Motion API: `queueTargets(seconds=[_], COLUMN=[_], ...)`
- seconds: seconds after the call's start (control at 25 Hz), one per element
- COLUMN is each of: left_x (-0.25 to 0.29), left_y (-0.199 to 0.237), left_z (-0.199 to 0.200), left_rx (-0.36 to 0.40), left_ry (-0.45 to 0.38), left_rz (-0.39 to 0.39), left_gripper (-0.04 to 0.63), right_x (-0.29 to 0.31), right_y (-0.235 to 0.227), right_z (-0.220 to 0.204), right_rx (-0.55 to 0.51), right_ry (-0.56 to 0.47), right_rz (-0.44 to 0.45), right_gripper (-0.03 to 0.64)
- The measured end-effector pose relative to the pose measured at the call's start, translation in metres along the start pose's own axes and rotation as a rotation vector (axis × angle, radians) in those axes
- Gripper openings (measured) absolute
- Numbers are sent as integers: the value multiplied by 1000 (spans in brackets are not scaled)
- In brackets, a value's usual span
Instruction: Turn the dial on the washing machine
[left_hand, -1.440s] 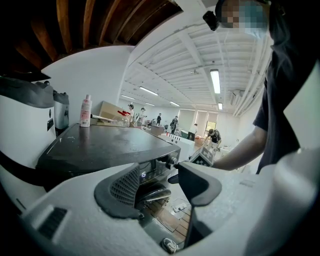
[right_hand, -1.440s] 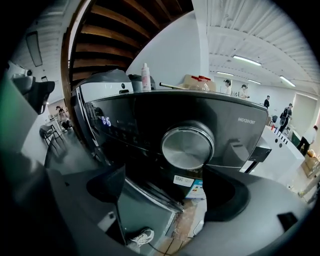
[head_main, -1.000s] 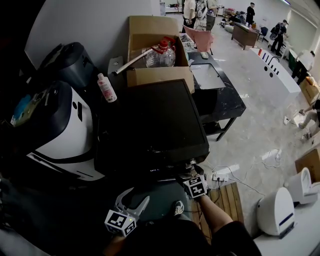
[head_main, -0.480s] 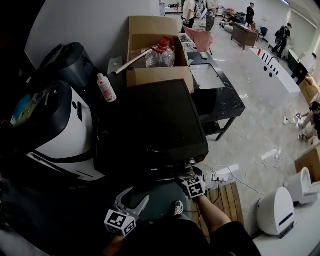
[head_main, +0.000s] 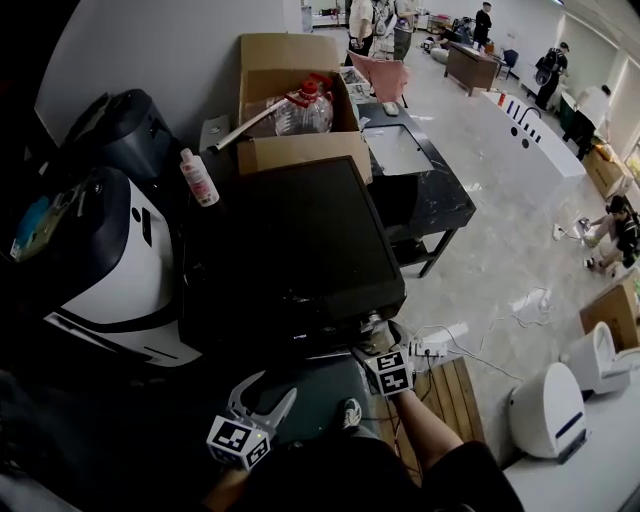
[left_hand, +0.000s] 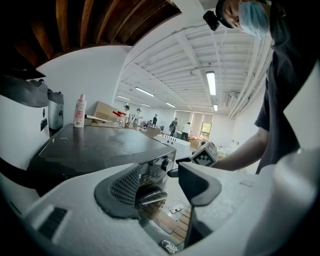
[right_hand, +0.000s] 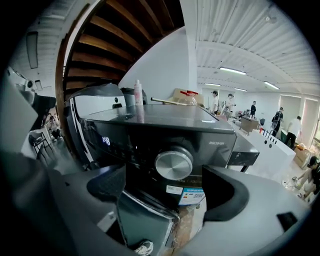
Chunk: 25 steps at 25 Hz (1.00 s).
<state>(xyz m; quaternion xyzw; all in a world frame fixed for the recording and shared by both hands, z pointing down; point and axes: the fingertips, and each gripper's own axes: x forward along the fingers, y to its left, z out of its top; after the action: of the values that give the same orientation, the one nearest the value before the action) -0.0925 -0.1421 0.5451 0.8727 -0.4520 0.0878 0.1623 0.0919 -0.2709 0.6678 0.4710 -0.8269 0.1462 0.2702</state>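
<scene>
the round silver dial (right_hand: 173, 164) sits mid-frame on the front of the black glossy-topped washing machine (head_main: 290, 250). the right gripper (right_hand: 167, 192) is spread wide just short of it, so gripping and turning look still to do. the left gripper (left_hand: 160, 185) is released and empty. only the right gripper view shows the dial face; the head view shows mostly the machine's top.
</scene>
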Motion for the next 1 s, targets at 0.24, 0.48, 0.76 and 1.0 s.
queueTargets(seconds=[0.24,0.48,0.76,1.0], left_x=[2,2,2,2], left_y=[-1,2,6,5], left_z=[0,2,1,0], left_rx=[-1,-7,-22,-23], left_ry=[-4,-15,-22,-22], left_rz=[-18,-10,9,13], left_gripper=[236,236,236,236], right_x=[-7,-2,7,13], right_y=[16,22,19,14], right_z=[19,21,12,2], right_rx=[-30,-99,-168,-113], right_ry=[-41,-10,49,80], right_rz=[40,59,63,82], right_gripper=[457,459,460,468])
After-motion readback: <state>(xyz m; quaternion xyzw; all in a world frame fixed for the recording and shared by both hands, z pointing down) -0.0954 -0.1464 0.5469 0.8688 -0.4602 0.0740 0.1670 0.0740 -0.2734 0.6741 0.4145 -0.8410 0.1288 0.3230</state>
